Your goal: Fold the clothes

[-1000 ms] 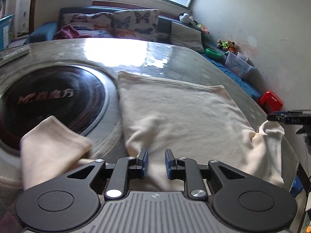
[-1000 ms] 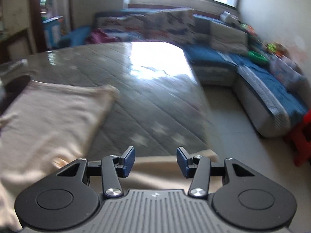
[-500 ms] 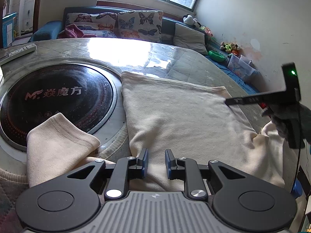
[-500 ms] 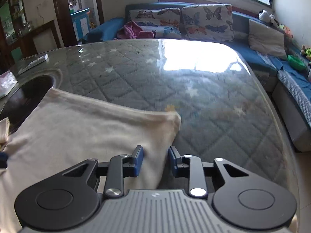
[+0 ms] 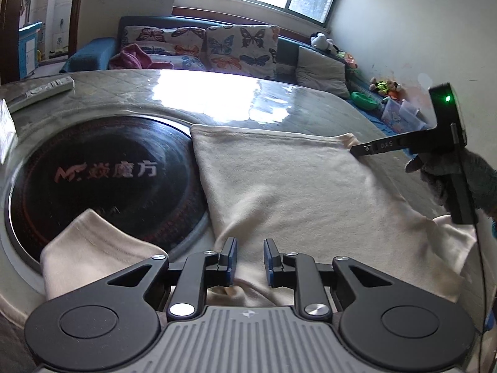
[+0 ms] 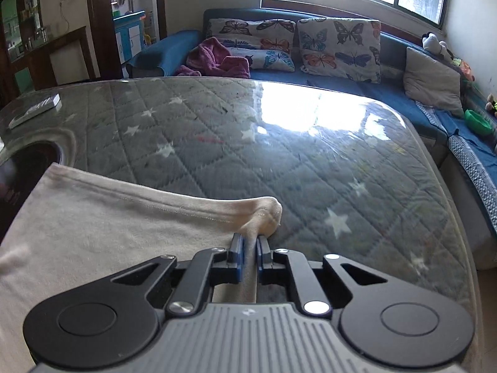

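A cream garment lies spread on the glass-topped table, one sleeve folded over at the near left. My left gripper is open, hovering over the garment's near edge, nothing between its fingers. My right gripper is shut on the garment's far right corner, which bunches up just past the fingertips. The right gripper also shows in the left wrist view at that corner, held by a gloved hand.
A round black induction cooktop is set in the table at the left, under part of the garment. A remote lies at the far left. A blue sofa with butterfly cushions runs behind and right of the table.
My right gripper moved forward to the garment's far right corner and closed on it. My left gripper stayed open over the near edge.
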### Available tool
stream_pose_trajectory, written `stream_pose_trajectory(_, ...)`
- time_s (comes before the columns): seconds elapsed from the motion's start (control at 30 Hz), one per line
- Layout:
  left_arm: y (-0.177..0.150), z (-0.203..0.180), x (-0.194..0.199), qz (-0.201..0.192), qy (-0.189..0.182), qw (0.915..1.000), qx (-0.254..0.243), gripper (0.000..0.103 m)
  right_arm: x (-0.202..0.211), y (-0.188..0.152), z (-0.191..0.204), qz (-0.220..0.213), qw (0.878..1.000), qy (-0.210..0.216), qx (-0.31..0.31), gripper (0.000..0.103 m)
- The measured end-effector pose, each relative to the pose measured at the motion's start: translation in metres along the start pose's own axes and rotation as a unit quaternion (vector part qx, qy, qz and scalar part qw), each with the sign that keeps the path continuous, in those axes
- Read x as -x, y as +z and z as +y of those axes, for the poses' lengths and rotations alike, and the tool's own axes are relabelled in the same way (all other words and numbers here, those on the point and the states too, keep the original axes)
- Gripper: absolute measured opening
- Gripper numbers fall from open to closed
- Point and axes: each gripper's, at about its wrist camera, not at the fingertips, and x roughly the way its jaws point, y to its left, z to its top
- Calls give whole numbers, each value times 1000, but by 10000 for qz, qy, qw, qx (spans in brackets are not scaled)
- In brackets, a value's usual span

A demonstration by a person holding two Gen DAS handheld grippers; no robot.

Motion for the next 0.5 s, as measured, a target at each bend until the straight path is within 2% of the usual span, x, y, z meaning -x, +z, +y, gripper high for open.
stream_pose_trajectory(0.1, 0, 2, 3, 10, 45, 10000, -5, 21, 31, -17, 18, -51, 9997, -80, 210, 18)
stream_pose_trajectory(0.17, -2, 2, 10, -46, 77, 10000, -42, 24, 66, -36, 35, -125, 9992, 85, 369, 18)
stream_pose_trajectory(0.23, -4, 3, 20, -143, 194, 9997, -53, 35, 99, -56, 56, -135, 9981, 306, 513, 22)
stream_pose_trajectory(0.3, -4, 8, 29, -245, 349, 9991, -12, 35, 135, -81, 80, -147, 9942, 681, 815, 27)
stream_pose_trajectory(0.4, -4, 19, 42, -391, 622, 9973, 89, 35, 185, -120, 122, -155, 9855, 1164, 1226, 28)
stream_pose_trajectory(0.47, -5, 27, 43, -337, 782, 9963, 73, 35, 218, -147, 149, -179, 9779, 1479, 1468, 30)
stream_pose_trajectory(0.5, -5, 31, 43, -289, 840, 9960, 69, 35, 233, -159, 158, -185, 9743, 1615, 1561, 34)
